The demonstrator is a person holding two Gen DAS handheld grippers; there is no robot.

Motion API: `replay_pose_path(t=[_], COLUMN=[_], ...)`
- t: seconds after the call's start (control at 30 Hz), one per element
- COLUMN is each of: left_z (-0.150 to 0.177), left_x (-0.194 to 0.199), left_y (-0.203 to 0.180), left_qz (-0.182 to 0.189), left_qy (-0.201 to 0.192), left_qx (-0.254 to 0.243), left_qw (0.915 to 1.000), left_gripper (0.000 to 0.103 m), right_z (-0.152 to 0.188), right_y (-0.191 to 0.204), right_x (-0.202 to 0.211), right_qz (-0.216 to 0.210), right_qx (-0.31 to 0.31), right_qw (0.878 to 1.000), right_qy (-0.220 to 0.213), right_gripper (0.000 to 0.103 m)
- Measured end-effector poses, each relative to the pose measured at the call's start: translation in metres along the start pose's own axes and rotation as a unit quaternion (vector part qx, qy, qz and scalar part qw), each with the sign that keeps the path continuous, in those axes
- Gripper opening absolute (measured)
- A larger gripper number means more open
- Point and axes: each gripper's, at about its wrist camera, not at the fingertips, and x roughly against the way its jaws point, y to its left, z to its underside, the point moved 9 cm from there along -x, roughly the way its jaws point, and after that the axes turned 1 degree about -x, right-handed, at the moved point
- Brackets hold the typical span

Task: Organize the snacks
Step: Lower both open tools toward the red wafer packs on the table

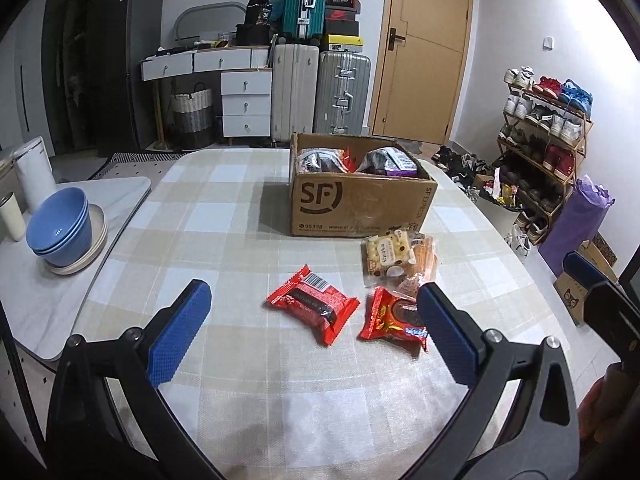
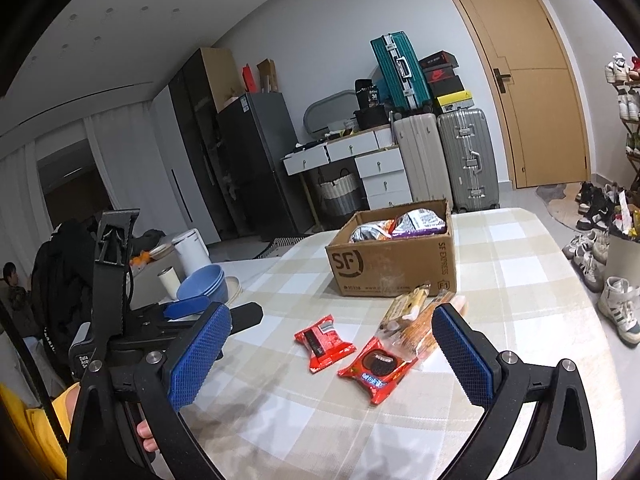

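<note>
An open cardboard SF box (image 1: 360,204) (image 2: 394,262) stands on the checked table and holds dark and purple snack bags (image 1: 388,160). In front of it lie a red packet (image 1: 312,306) (image 2: 324,344), a red cookie packet (image 1: 394,320) (image 2: 376,368), and clear bags of pastries (image 1: 400,256) (image 2: 412,320). My left gripper (image 1: 316,336) is open and empty above the table, just short of the red packets. My right gripper (image 2: 332,356) is open and empty, also just short of them. The left gripper also shows at the left of the right wrist view (image 2: 192,308).
Stacked blue bowls (image 1: 60,228) (image 2: 204,284) on a plate and a white cup (image 1: 12,216) sit on the side counter at left. Suitcases (image 1: 344,92), drawers and a door stand behind. A shoe rack (image 1: 548,140) is at right.
</note>
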Motion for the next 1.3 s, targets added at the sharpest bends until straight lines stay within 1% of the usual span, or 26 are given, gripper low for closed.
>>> replay_pose_path(t=[0.1, 0.27, 0.4, 0.5, 0.63, 0.7, 0.73, 0.83, 0.87, 0.93, 1.03, 1.1, 1.13, 1.17, 1.2, 1.27, 1.3], left_z=[0.007, 0.029, 0.044, 0.053, 0.054, 0.056, 0.056, 0.059, 0.059, 0.054, 0.053, 0.052, 0.052, 0.051, 0.051, 0.051, 0.051], left_x=[-0.012, -0.047, -0.08, -0.107, -0.139, -0.153, -0.159, -0.178, -0.181, -0.187, -0.195, -0.197, -0.197, -0.196, -0.194, -0.191, -0.19], left_y=[0.007, 0.023, 0.031, 0.035, 0.036, 0.038, 0.038, 0.03, 0.028, 0.025, 0.021, 0.02, 0.019, 0.018, 0.016, 0.012, 0.01], left_qz=[-0.003, -0.01, -0.008, -0.01, -0.005, -0.018, -0.017, -0.006, -0.006, -0.016, -0.017, -0.023, -0.024, -0.019, -0.012, 0.004, 0.01], left_qy=[0.014, 0.059, 0.095, 0.122, 0.157, 0.179, 0.185, 0.206, 0.209, 0.2, 0.203, 0.198, 0.194, 0.189, 0.185, 0.179, 0.179], left_qx=[0.005, 0.032, 0.047, 0.06, 0.084, 0.098, 0.108, 0.113, 0.112, 0.103, 0.095, 0.083, 0.075, 0.071, 0.067, 0.056, 0.051], left_qw=[0.9999, 0.9977, 0.9944, 0.9906, 0.984, 0.9787, 0.9765, 0.972, 0.9714, 0.9742, 0.9744, 0.9763, 0.9779, 0.9791, 0.9805, 0.9822, 0.9826], left_gripper=[0.103, 0.103, 0.103, 0.103, 0.103, 0.102, 0.102, 0.102, 0.102, 0.102, 0.101, 0.097, 0.092, 0.086, 0.082, 0.064, 0.062], right_z=[0.007, 0.024, 0.038, 0.049, 0.06, 0.065, 0.067, 0.071, 0.071, 0.073, 0.076, 0.077, 0.077, 0.077, 0.077, 0.076, 0.076], right_y=[-0.004, -0.014, -0.024, -0.033, -0.046, -0.052, -0.054, -0.062, -0.063, -0.067, -0.07, -0.07, -0.071, -0.071, -0.071, -0.071, -0.07], right_x=[-0.006, -0.019, -0.036, -0.049, -0.065, -0.071, -0.073, -0.08, -0.081, -0.084, -0.088, -0.087, -0.087, -0.087, -0.086, -0.085, -0.085], right_qz=[-0.001, 0.003, 0.002, 0.001, -0.001, -0.003, -0.003, -0.002, -0.002, -0.004, -0.006, -0.01, -0.01, -0.011, -0.011, -0.01, -0.01], right_qx=[-0.005, -0.016, -0.028, -0.037, -0.049, -0.057, -0.058, -0.062, -0.064, -0.068, -0.075, -0.078, -0.08, -0.081, -0.081, -0.08, -0.079], right_qw=[1.0, 1.0, 0.998, 0.997, 0.995, 0.994, 0.994, 0.994, 0.993, 0.993, 0.992, 0.991, 0.991, 0.991, 0.991, 0.992, 0.992], right_qy=[0.009, 0.026, 0.048, 0.066, 0.082, 0.088, 0.09, 0.095, 0.096, 0.099, 0.103, 0.105, 0.104, 0.104, 0.103, 0.102, 0.102], right_gripper=[0.102, 0.102, 0.102, 0.102, 0.102, 0.102, 0.102, 0.102, 0.102, 0.102, 0.102, 0.102, 0.102, 0.102, 0.102, 0.102, 0.102])
